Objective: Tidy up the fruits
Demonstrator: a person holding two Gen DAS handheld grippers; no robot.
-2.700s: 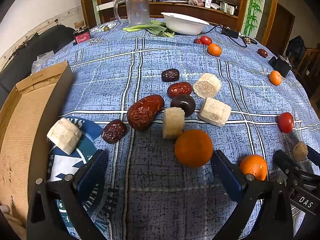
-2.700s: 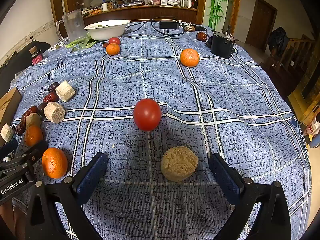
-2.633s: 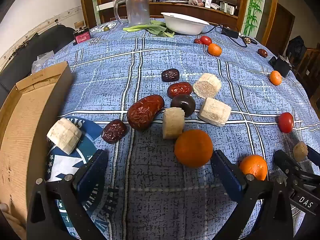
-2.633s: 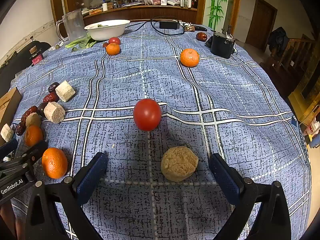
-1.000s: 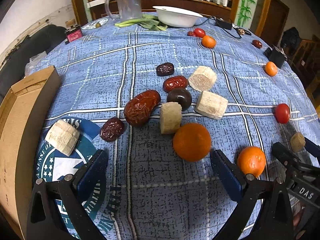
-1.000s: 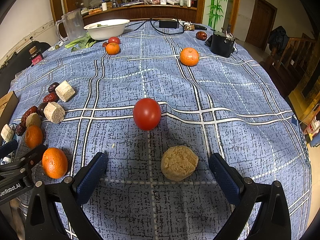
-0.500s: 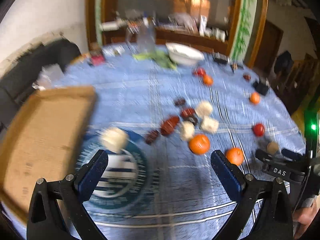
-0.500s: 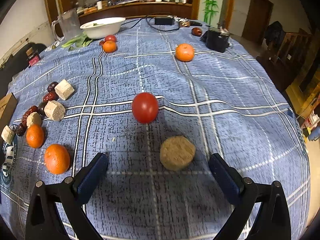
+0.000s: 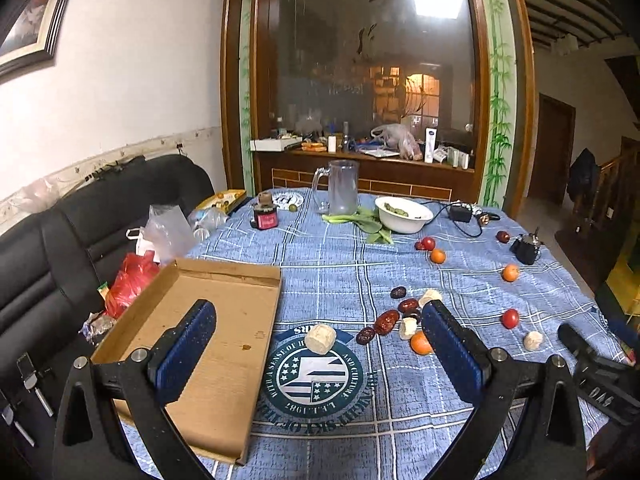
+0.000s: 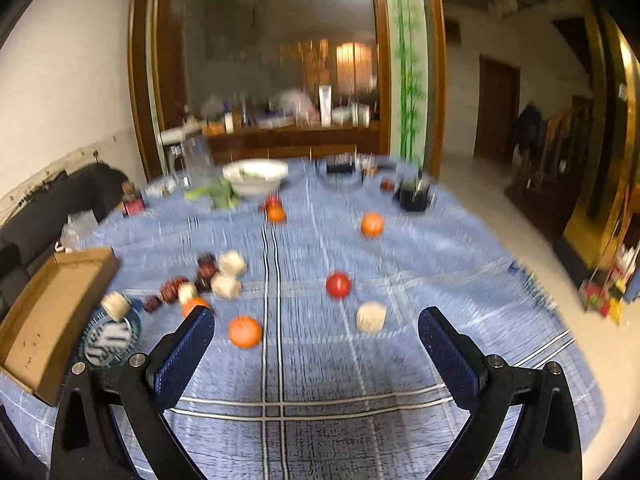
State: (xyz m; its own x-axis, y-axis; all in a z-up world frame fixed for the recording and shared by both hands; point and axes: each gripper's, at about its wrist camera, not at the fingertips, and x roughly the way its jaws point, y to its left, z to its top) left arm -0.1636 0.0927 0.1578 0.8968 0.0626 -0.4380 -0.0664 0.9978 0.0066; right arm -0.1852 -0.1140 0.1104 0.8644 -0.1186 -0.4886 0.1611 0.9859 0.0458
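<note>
Both tongs, left (image 9: pixel 316 344) and right (image 10: pixel 314 342), gape empty above the blue-checked worktop (image 9: pixel 332 268). Sorting seems unstarted: oranges, tomatoes and red dates (image 9: pixel 386 321) lie scattered mid-right; the shallow brown cardboard tray (image 9: pixel 224 320) at lower left awaits a first pick.

Your left hand-held gripper (image 9: pixel 320 350) has two black angular arms, each ending in a long finger faced with a dark blue, finely textured pad (image 9: pixel 184 354). Round silver screws sit on the arms, two on each side, just behind the pads. Your right hand-held gripper (image 10: pixel 316 346) is built the same: black frame, blue pads (image 10: pixel 450 354), silver screws in pairs. Seen from the left wrist camera, the right gripper's black body carries white lettering, upside down and too small to read fully.
</note>
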